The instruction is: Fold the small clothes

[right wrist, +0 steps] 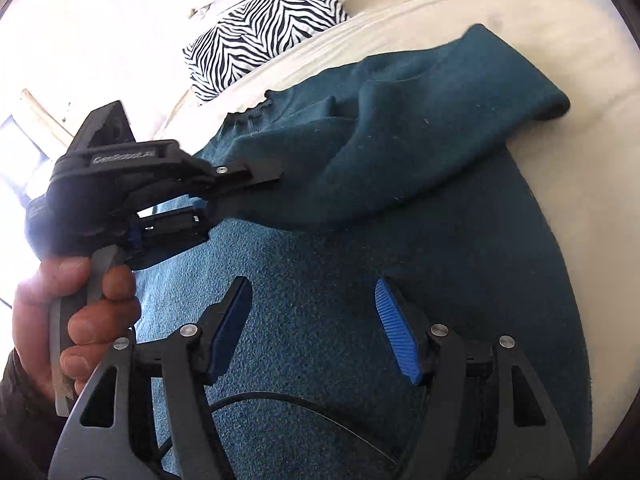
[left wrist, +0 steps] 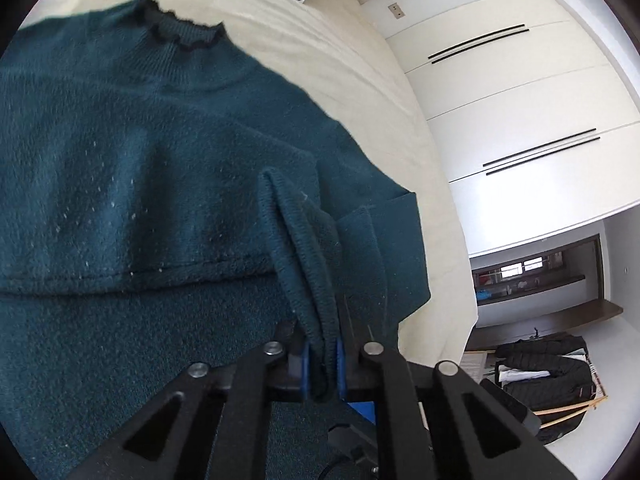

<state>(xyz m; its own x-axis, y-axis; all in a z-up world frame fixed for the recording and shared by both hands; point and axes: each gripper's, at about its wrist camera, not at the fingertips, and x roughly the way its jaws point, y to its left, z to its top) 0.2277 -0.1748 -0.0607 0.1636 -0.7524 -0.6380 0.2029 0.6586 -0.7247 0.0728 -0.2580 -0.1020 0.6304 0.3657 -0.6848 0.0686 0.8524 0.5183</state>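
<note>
A dark teal knit sweater [left wrist: 132, 168] lies on a cream bed [left wrist: 360, 92], its frilled collar [left wrist: 180, 34] at the far end. My left gripper [left wrist: 322, 354] is shut on the sweater's ribbed cuff [left wrist: 304, 260], with the sleeve folded across the body. In the right wrist view the left gripper [right wrist: 264, 176] is held in a hand at the left, over the sweater [right wrist: 400, 140]. My right gripper [right wrist: 316, 332] is open and empty, hovering above the sweater's lower part [right wrist: 320, 272].
A zebra-print pillow [right wrist: 264, 28] lies at the head of the bed. White wardrobe doors [left wrist: 520, 92] stand beside the bed. A dark jacket on a rack [left wrist: 548, 372] stands on the floor past the bed's edge.
</note>
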